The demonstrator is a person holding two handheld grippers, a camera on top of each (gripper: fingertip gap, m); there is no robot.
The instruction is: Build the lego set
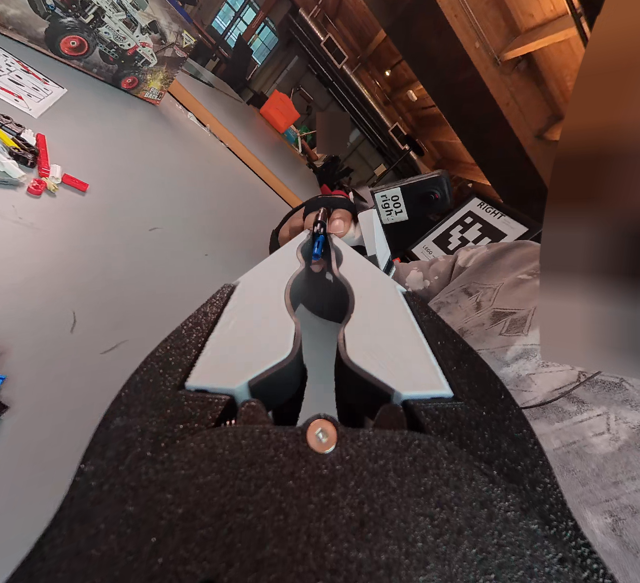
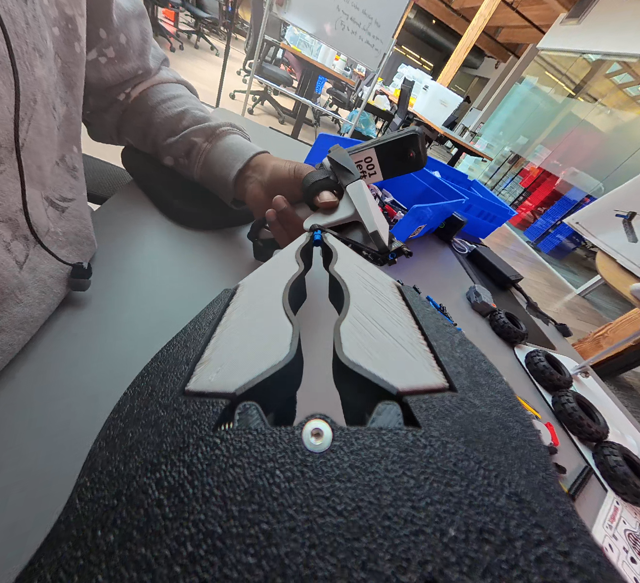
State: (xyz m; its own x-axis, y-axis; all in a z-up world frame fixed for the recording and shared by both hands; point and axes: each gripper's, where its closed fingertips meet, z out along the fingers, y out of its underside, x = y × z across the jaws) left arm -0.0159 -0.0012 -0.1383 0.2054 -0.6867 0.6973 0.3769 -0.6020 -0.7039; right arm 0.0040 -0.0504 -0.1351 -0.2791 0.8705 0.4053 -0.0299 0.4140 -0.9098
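Left tool (image 1: 317, 237) closed on a black beam (image 1: 321, 218) bearing a blue pin (image 1: 318, 247) at the tips, lifted off the bench (image 1: 138, 254). Right tool (image 2: 316, 237) narrowed onto the same blue pin (image 2: 316, 240), tip to tip with the left tool.

Seen only from the left wrist: box (image 1: 93, 19) and leaflet (image 1: 24, 84) far left of the tool, loose red, white and black parts (image 1: 38, 161) nearer left.

Seen only from the right wrist: black frame (image 2: 367, 247) running rightward from the pin, blue bins (image 2: 446, 199) beyond, tyres (image 2: 547, 369) along the right edge, grey motor (image 2: 479, 297) ahead of them.
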